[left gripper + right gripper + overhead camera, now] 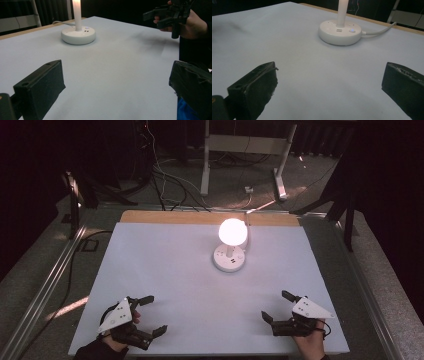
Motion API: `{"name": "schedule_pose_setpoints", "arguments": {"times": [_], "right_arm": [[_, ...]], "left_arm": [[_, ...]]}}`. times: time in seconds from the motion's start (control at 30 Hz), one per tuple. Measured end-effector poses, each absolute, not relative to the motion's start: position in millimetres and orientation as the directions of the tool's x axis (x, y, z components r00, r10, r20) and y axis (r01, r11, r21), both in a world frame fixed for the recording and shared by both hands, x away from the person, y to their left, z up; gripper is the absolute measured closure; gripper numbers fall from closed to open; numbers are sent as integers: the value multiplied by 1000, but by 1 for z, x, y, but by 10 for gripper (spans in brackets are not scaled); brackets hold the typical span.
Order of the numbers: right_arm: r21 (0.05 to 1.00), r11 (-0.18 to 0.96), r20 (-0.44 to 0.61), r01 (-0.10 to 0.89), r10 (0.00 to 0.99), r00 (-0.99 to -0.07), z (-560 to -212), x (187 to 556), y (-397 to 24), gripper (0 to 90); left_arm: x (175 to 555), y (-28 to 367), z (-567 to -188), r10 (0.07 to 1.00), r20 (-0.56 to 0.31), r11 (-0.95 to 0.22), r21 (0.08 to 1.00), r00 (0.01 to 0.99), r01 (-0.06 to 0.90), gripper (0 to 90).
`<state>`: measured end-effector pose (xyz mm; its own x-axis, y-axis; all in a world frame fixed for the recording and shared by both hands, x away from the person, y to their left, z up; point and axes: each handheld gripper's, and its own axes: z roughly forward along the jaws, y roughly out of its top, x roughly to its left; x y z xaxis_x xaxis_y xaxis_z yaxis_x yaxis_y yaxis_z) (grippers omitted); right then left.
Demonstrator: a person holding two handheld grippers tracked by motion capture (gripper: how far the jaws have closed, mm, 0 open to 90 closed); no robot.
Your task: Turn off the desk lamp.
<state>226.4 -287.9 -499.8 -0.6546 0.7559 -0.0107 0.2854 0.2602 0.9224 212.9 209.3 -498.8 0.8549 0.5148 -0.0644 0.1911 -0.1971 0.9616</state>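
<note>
A white lamp with a glowing round head (233,231) stands on its round white base (229,258) at the table's far middle; that base (78,34) (340,32) has sockets and a small button. My left gripper (155,315) rests at the near left corner, jaws wide apart and nothing between them (117,87). At the near right my right gripper (276,306) is open too, with bare table between its jaws (329,87). The right gripper in a hand (167,16) appears far off in the left gripper view.
The white table top (175,270) has a wooden strip (165,217) along its far edge. The lamp's white cable (379,31) runs off the back. Beyond the table lie floor cables (165,185) and a white desk frame (245,155); metal rails (45,290) run along the sides.
</note>
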Motion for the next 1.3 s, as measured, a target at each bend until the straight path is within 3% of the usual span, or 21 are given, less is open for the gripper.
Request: {"name": "schedule_pose_setpoints", "arguments": {"times": [0.97, 1.3], "right_arm": [[903, 244, 41, 355, 773, -634, -487, 225, -284, 0], [902, 226, 78, 368, 754, -652, -465, 229, -281, 0]], "left_arm": [[212, 208, -499, 518, -77, -192, 960, 852, 204, 6], [212, 209, -499, 519, -78, -191, 960, 851, 205, 5]]}}
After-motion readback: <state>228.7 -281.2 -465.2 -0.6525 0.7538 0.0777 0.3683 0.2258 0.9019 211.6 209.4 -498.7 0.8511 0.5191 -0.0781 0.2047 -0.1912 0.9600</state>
